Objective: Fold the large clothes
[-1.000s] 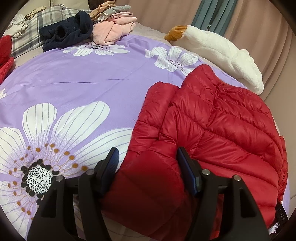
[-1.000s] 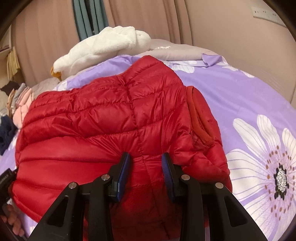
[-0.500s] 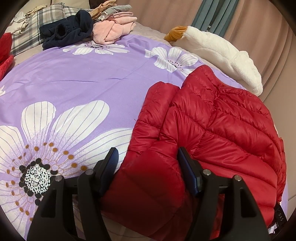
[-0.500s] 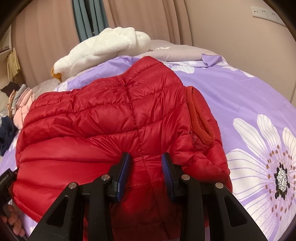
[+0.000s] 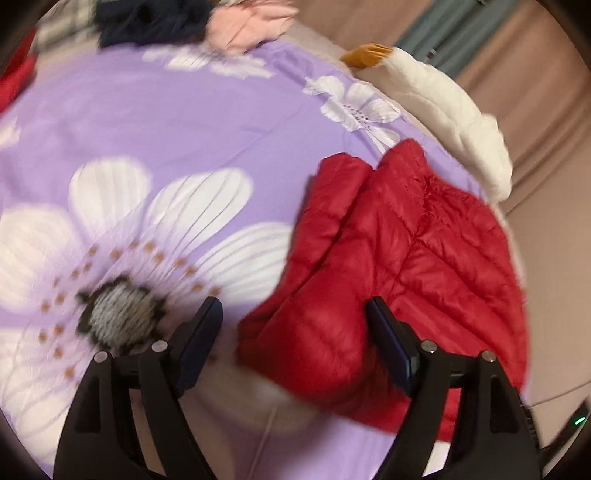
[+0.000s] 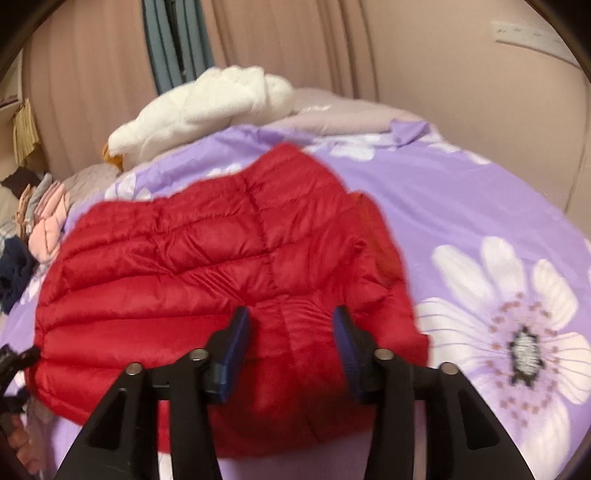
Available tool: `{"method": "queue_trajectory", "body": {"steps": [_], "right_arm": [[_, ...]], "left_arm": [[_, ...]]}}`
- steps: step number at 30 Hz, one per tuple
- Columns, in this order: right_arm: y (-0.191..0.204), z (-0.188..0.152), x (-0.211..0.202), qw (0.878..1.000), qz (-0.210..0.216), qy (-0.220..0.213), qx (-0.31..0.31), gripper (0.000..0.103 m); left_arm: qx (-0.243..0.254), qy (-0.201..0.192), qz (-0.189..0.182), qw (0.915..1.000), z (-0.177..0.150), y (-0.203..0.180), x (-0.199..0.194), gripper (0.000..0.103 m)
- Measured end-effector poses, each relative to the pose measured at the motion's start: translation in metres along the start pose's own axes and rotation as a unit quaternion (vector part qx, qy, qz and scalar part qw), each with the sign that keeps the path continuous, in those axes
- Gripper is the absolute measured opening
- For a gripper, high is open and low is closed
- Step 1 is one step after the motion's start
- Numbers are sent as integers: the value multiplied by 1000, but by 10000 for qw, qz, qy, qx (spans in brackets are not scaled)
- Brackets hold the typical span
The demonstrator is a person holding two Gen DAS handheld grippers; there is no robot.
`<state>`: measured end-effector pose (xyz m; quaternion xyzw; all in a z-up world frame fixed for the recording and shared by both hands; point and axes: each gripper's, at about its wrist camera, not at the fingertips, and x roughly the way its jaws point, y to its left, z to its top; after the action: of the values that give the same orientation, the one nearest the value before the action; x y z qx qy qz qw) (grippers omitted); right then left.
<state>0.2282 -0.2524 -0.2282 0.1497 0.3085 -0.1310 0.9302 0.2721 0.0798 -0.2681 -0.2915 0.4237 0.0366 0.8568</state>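
Both tools, left (image 5: pixel 295 325) and right (image 6: pixel 291 332), had just been opening, releasing the folded jacket (image 6: pixel 229 266) on the bed (image 5: pixel 147 147); next likely smoothing or setting it aside.

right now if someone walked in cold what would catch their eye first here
The folded red puffer jacket lying on the purple flowered bedspread grabs attention first. A white plush toy lies behind it by the curtains, and a heap of dark and pink clothes sits at the bed's far edge.
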Motion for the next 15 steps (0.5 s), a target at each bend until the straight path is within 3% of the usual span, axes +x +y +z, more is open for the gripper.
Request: {"method": "queue_trajectory", "body": {"steps": [2,4,7,9,12,15], "right_arm": [[-4,2,-12,9997,-134,-173,90,76],[-10,5,-25,9987,-200,-386,277,89],[-19,12,-37,9970,-133,-495,583,89],[-21,14,-40,9966,-117,-453,672,89],[-21,14,-38,9973,-205,-358,599,89],[-23,7,-38,9975,-341,-360,501,89]], "left_arm": [[-141,56,-212,9997,-3,9,-13,81],[-180,268,-437,9985,-8,9,-16,81],[-69,789,-895,9928,-20,-1,-7,83],[91,765,-968,9923,-26,-11,-5,84],[68,945,-1403,9856,-31,-26,9,84],[-309,1041,-1862,9765,-27,-33,26,87]]}}
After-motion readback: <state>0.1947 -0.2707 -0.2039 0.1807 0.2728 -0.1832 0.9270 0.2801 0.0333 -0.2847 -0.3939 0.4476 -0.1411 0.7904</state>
